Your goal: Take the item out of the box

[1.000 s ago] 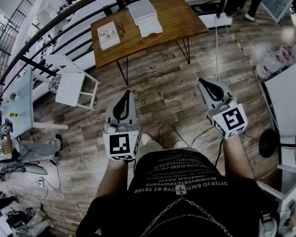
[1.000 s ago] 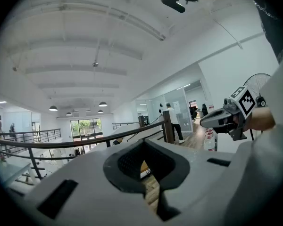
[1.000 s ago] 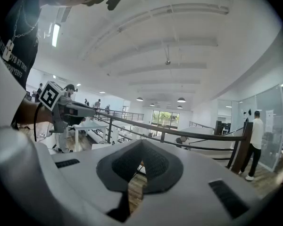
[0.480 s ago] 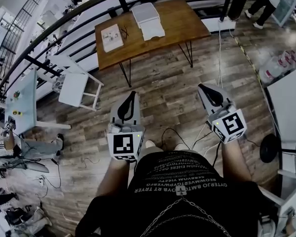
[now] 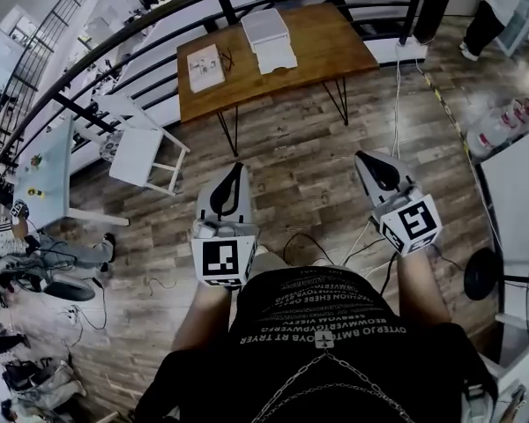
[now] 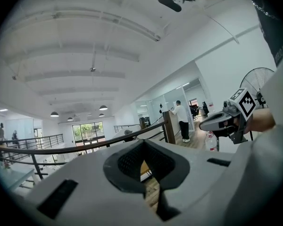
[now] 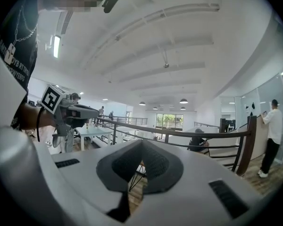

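**A:** Was there any writing to read in the head view?

**B:** Only the pale print across the person's black shirt (image 5: 322,320), and it looked reversed, so I could not read it. The cube (image 5: 220,261) on each tool carried a black-and-white square marker, with no words.

**A:** And the box?

**B:** The white box (image 5: 266,25) sat on the wooden counter (image 5: 335,42) beside the dark railing (image 5: 97,55). A flat white piece (image 5: 273,55) lay just in front of it and a booklet (image 5: 205,66) lay to its left. What it contained was not visible.

**A:** Where were the tools?

**B:** The left tool (image 5: 234,169) and right tool (image 5: 364,159) hung over the plank floor (image 5: 291,157), well apart from the counter, both with jaws together.

**A:** What did the left gripper view show?

**B:** The left tool (image 6: 145,185) had its jaws closed to a thin slit with nothing between them. The right tool (image 6: 205,125) showed near the right edge.

**A:** And the right gripper view?

**B:** Much the same. The right tool (image 7: 128,197) was fully closed and empty, with the left tool (image 7: 95,111) off to the left.
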{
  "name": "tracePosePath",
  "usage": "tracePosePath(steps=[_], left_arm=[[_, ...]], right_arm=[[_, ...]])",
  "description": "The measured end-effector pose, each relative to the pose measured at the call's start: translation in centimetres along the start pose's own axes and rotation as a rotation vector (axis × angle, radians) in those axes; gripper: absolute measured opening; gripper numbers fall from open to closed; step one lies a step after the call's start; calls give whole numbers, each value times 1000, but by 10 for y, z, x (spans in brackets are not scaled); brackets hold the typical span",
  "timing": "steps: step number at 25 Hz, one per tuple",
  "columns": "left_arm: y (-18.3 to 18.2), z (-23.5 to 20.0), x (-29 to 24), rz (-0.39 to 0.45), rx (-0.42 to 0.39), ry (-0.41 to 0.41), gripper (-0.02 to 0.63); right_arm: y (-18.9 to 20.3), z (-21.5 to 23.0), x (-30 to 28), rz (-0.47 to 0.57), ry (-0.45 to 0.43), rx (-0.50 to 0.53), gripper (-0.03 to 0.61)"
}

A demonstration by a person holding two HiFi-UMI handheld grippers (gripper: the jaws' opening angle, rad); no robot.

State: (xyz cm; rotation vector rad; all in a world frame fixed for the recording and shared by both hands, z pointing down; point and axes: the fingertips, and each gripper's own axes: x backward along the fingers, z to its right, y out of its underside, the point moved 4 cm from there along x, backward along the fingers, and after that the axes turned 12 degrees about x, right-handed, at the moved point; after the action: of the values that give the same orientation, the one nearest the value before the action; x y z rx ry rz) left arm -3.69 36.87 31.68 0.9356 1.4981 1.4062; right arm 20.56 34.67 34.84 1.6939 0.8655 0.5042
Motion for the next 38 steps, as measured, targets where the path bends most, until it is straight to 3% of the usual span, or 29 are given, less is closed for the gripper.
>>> tracePosePath(steps=[9,19,26,38], left_arm=[[14,11,15,-15,16,-4,6],[29,-28,6,-50,40,-28,5],[35,-47,-39,-62,54,21,5],[24,-115,-118,-41,66,39,6]], right_arm=[[10,-12,4,-13,-35,-12,-5],[12,-26,-33,-23,-52,-16,-5],[24,-1,-66,-54,8,-30,-5],[18,31,-157,-71,7,-5,-5]])
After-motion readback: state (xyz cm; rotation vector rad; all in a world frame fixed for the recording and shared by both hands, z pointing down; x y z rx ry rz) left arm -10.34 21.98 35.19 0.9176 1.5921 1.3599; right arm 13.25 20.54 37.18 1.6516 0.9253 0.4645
